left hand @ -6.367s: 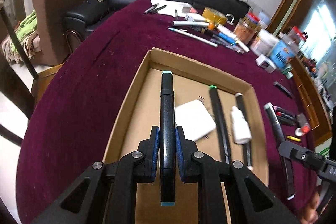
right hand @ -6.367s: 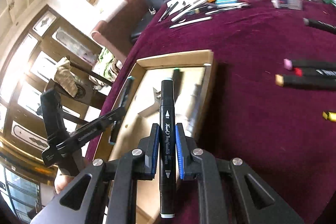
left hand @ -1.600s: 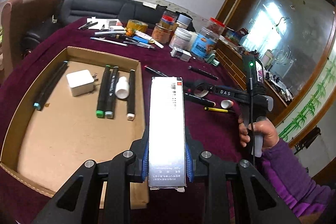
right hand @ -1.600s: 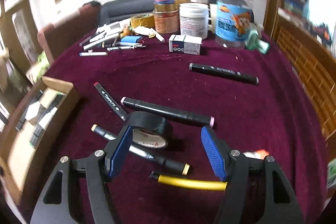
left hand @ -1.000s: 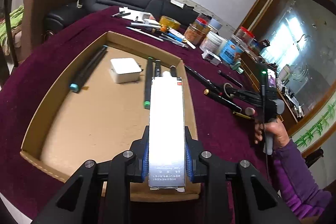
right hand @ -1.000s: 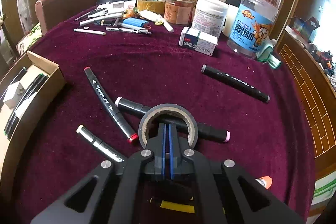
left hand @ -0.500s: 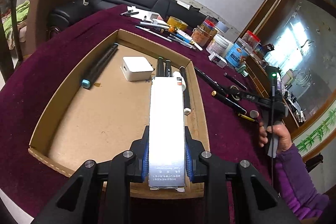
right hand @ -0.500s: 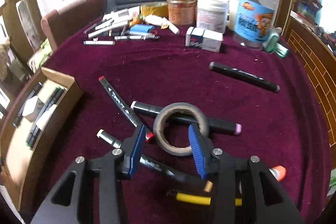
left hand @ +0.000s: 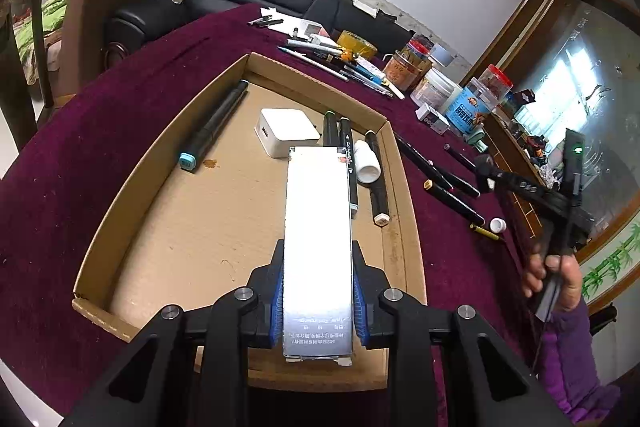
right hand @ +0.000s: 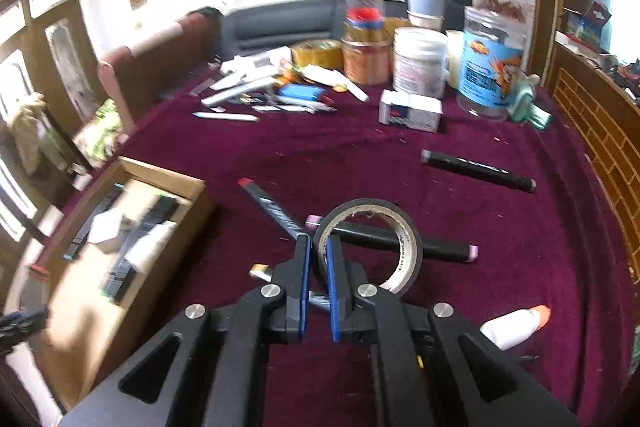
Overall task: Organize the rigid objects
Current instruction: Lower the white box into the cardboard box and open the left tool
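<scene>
My left gripper (left hand: 317, 291) is shut on a long white carton (left hand: 318, 227) and holds it over the cardboard tray (left hand: 132, 187). The tray holds several black markers (left hand: 212, 125), a white charger (left hand: 286, 131) and a small white bottle (left hand: 367, 163). My right gripper (right hand: 318, 267) is shut on the left wall of a black tape roll (right hand: 372, 247) and holds it tilted above the maroon cloth. Loose markers (right hand: 476, 171) lie on the cloth beneath and beyond it. The right gripper also shows at the right of the left wrist view (left hand: 486, 163).
Jars and tubs (right hand: 492, 67), a small box (right hand: 410, 115), a yellow tape roll (right hand: 316, 53) and pens (right hand: 256, 91) crowd the table's far side. A white tube with orange cap (right hand: 516, 327) lies near right. The tray (right hand: 172, 183) sits left of the right gripper.
My right gripper has closed on the tape roll's wall and lifted it off the markers. My left gripper has carried the carton slightly further over the tray.
</scene>
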